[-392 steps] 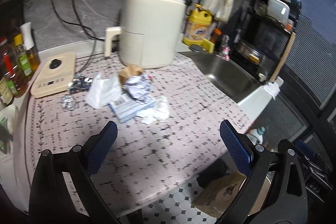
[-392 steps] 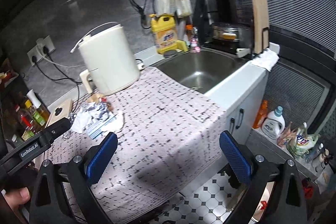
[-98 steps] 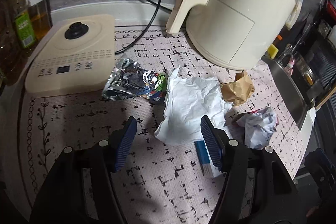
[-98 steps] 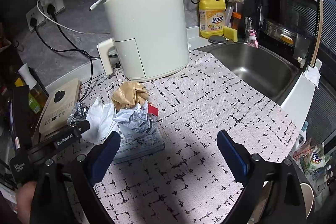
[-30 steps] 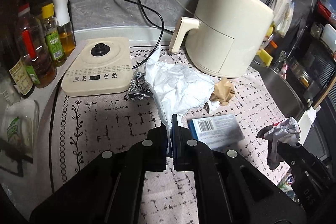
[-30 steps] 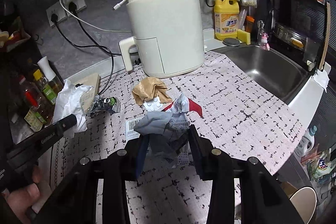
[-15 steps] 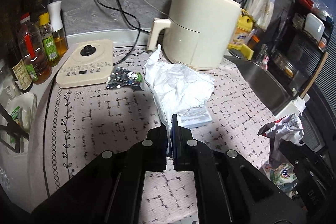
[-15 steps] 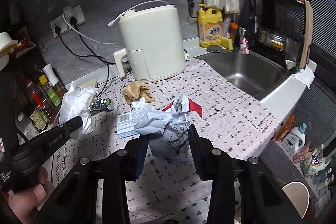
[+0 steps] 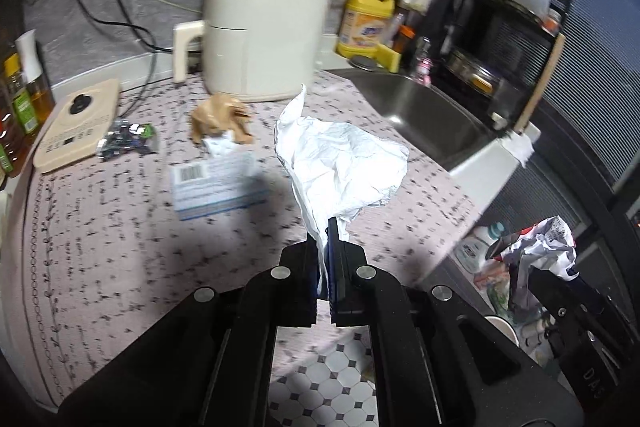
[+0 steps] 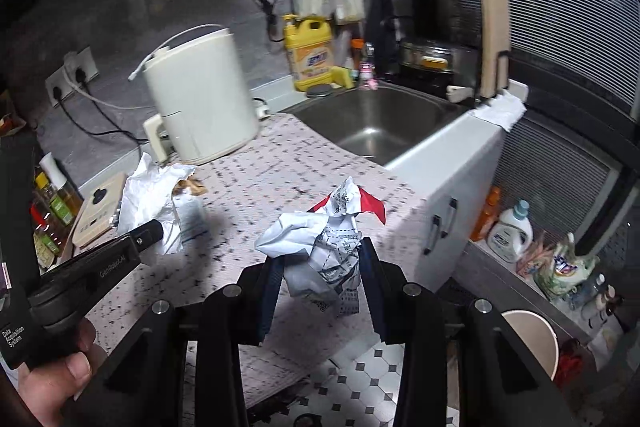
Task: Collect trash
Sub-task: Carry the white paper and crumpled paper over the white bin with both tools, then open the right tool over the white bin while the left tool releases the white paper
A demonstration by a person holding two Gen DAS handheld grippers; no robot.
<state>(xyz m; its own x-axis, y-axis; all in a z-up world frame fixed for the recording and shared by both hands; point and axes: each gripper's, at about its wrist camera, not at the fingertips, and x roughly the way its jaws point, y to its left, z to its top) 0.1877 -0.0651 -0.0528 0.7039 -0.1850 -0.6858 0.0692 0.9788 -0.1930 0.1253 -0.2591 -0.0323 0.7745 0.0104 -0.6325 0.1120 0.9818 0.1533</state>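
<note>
The left gripper (image 9: 327,259), clamped shut, pinches a crumpled white paper sheet (image 9: 344,163) fanning up beyond its tips. The right gripper (image 10: 320,283), part-open, grips a crumpled printed paper wad with a red flap (image 10: 332,243) between its blue pads (image 10: 270,291).

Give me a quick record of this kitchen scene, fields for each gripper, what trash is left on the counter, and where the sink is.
left gripper: shut on white crumpled paper
right gripper: shut on printed paper wad, red corner showing
trash left on counter: brown paper ball, foil wrapper, barcoded blue-and-white pack
sink: right of the cream appliance, beside the patterned mat
</note>
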